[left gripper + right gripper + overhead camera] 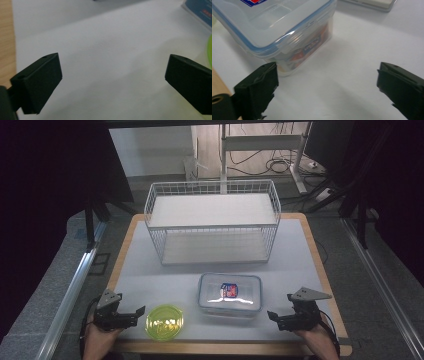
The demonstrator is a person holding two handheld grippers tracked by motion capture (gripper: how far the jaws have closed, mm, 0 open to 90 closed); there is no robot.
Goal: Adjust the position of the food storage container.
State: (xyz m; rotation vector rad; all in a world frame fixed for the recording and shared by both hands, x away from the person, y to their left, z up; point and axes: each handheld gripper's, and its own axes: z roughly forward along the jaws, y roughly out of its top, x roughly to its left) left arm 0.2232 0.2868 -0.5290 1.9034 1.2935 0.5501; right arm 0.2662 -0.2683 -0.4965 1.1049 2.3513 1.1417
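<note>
A clear plastic food box (pixel 230 293) with a blue-rimmed lid and a red and blue label stands near the table's front, a little right of centre. In the right gripper view the box (pixel 279 30) is close ahead at the upper left, with coloured packets inside. A flat lime-green round lid (pixel 164 321) lies to its left. My left gripper (pixel 139 312) rests open at the front left, jaws pointing at the green lid (pixel 209 50). My right gripper (pixel 272 316) is open at the front right, just right of the box. Nothing sits between either pair of jaws.
A white wire basket rack (pixel 212 220) with two shelves stands at the back of the white table top (pixel 150 280). The table's wooden edge (pixel 320 265) runs along the sides. Desk legs and cables lie on the floor beyond.
</note>
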